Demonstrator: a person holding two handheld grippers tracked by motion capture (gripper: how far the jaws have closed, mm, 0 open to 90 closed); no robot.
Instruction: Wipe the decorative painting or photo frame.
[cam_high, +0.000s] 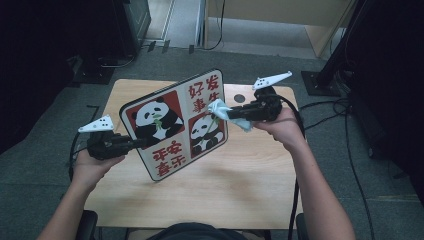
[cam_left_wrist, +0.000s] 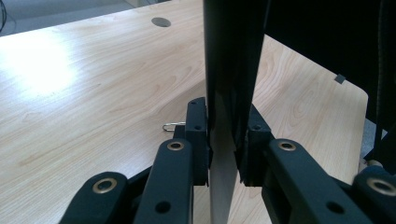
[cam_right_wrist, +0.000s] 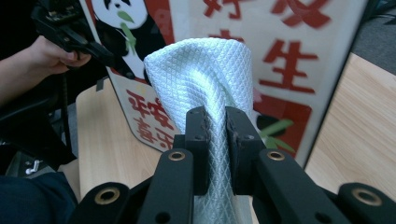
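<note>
Wooden table (cam_high: 260, 170) below; panda board (cam_high: 175, 122) clamped edge-on by left hand-held gripper (cam_high: 142, 143).

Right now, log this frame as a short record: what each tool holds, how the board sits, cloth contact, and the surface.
left tool: shut on the panda board's edge
right tool: shut on the cloth
panda board: held tilted above the table, printed face toward the camera
cloth: pale blue, waffle weave, bunched against the board's right side
table: light wood, round hole near the far edge
small item: paper clip lying on the table
</note>
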